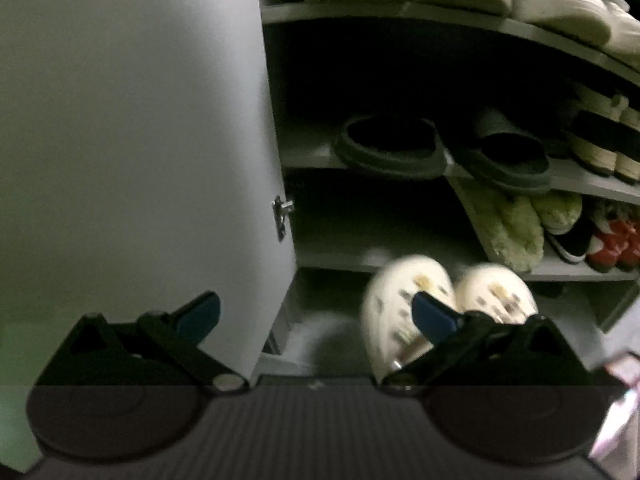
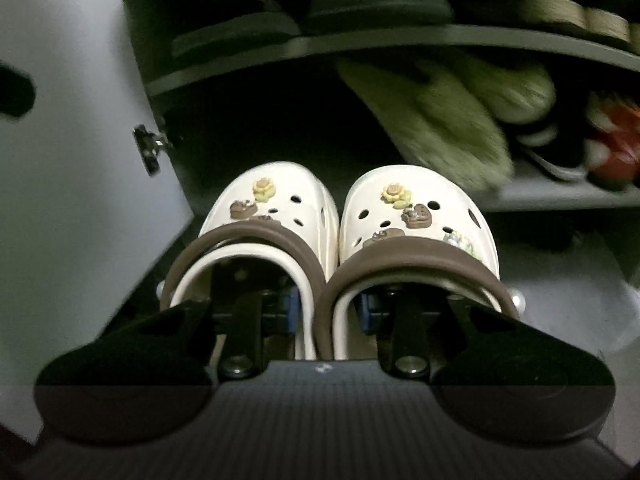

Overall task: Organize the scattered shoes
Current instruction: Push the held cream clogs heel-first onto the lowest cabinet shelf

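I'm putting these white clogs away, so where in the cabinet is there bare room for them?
Free: the third shelf's left part, between the door and green fuzzy slippers, and the cabinet bottom. Crowded: both upper shelves.

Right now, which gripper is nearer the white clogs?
Right. The right gripper pinches the white clogs together by their inner walls; the left gripper hangs open, short of them.

Black left gripper (image 1: 316, 316); blue pads (image 1: 434, 316); silver pivot screws (image 1: 226, 381)
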Available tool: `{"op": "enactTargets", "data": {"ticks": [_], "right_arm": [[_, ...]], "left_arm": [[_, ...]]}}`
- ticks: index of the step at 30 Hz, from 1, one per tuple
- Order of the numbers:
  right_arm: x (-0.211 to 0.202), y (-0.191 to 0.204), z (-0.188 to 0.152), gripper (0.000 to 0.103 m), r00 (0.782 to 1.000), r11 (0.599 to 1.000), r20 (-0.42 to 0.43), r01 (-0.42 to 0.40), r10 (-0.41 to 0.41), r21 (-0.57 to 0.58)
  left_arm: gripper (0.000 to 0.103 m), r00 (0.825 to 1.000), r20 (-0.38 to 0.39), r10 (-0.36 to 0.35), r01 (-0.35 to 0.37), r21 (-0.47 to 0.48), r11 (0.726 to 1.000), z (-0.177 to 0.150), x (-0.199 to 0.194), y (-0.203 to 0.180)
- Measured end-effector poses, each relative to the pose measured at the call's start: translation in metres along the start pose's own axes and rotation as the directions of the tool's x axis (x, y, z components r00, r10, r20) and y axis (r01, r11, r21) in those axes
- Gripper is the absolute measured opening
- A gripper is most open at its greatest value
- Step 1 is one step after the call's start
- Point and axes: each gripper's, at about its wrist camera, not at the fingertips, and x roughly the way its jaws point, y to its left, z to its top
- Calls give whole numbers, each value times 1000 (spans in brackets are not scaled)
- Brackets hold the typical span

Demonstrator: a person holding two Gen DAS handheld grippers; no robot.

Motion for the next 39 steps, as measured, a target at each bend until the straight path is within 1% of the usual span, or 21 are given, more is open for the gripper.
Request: {"op": "enactTargets", "data": {"ticks": [1,2,4,6,11,13,16,17,18,20,23,26,29,34,36,38,39], "right_arm": [[7,3,5,31,1000,1000,7,-5,5,-12],[11,5,7,31,1000,1000,12,-9,9,-20],[27,14,17,31,999,998,35,-19,21,-62],[37,21,21,30,999,997,49,-17,21,-79],[54,33,32,30,996,997,94,14,-6,-79],[69,37,40,30,993,997,110,38,-31,-61],[86,45,48,30,991,996,117,65,-58,-61],[90,48,50,30,990,995,122,73,-64,-65],[94,50,51,30,989,994,129,79,-69,-71],[101,54,54,30,987,992,142,92,-80,-84],[111,61,58,30,982,988,163,112,-94,-102],[121,67,62,30,977,984,182,131,-108,-119],[129,71,67,30,977,984,185,133,-110,-121],[150,73,85,30,982,987,166,112,-93,-113],[155,72,90,32,985,988,155,96,-77,-118],[158,69,93,37,988,990,144,76,-58,-122],[159,68,95,37,989,990,139,66,-48,-123]], "left_arm": [[103,1000,-22,-9,9,5,1000,1,5,2],[103,998,-62,-2,2,-4,1000,4,14,4],[103,995,-98,-6,4,-25,1000,6,22,8],[103,990,-138,-26,19,-52,998,12,33,11],[103,987,-160,-18,14,-22,1000,18,40,12],[103,987,-161,-8,5,-17,1000,19,41,12],[103,982,-189,3,-2,7,1000,18,48,6],[103,982,-187,13,-9,22,1000,18,49,3],[103,986,-166,33,-27,43,999,19,48,1],[103,986,-160,43,-35,55,998,22,48,1],[103,984,-176,25,-19,32,999,27,51,5],[103,984,-175,37,-37,4,999,32,54,12],[103,983,-177,40,-42,-9,999,33,54,16],[103,983,-181,34,-37,-12,999,34,53,12],[103,983,-182,27,-29,-8,1000,37,53,10],[103,984,-176,28,-30,-10,999,39,51,9],[103,984,-174,27,-30,-16,999,40,50,8]]}}
